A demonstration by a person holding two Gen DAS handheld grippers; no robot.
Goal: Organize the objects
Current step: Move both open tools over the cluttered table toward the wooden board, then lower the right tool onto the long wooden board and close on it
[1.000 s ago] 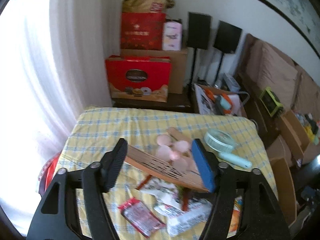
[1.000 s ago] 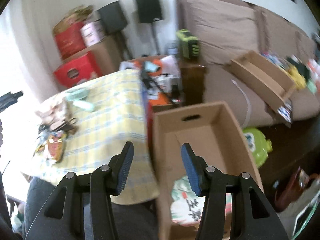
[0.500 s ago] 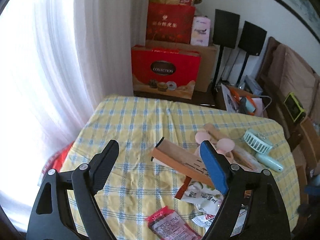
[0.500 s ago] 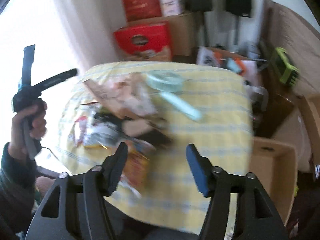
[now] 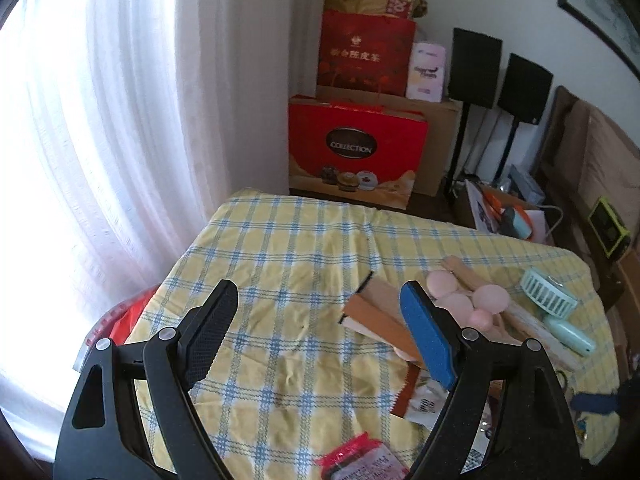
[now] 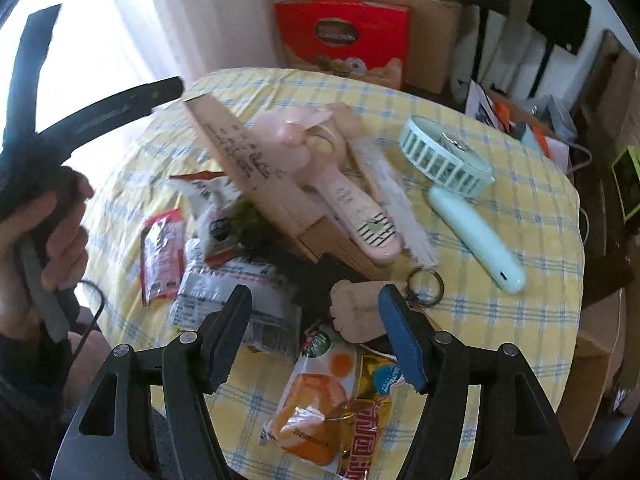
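A table under a yellow check cloth [image 5: 300, 248] [image 6: 520, 300] holds a heap of things. In it are a long brown box [image 5: 376, 312] [image 6: 240, 160], a pink hand fan [image 5: 464, 300] [image 6: 344, 200] and a mint hand fan [image 5: 552, 300] [image 6: 460, 184]. There are also a red packet [image 6: 162, 252], a silver packet [image 6: 224, 292], an orange snack packet [image 6: 320, 400] and a wooden key tag [image 6: 356, 312]. My left gripper [image 5: 318, 294] [image 6: 116, 44] is open over bare cloth, left of the brown box. My right gripper [image 6: 316, 298] hovers open above the packets and the tag, holding nothing.
A hand [image 6: 60, 232] holds the left gripper at the table's left side. White curtains [image 5: 100, 140] hang on the left. Red gift boxes [image 5: 356, 152] and two black speakers [image 5: 476, 68] stand behind the table. A cardboard box [image 6: 596, 360] sits on the floor to the right.
The right gripper swung from above the floor box to over the table's heap, and its jaws widened. The left gripper slid left off the brown box, sank, and opened a little more.
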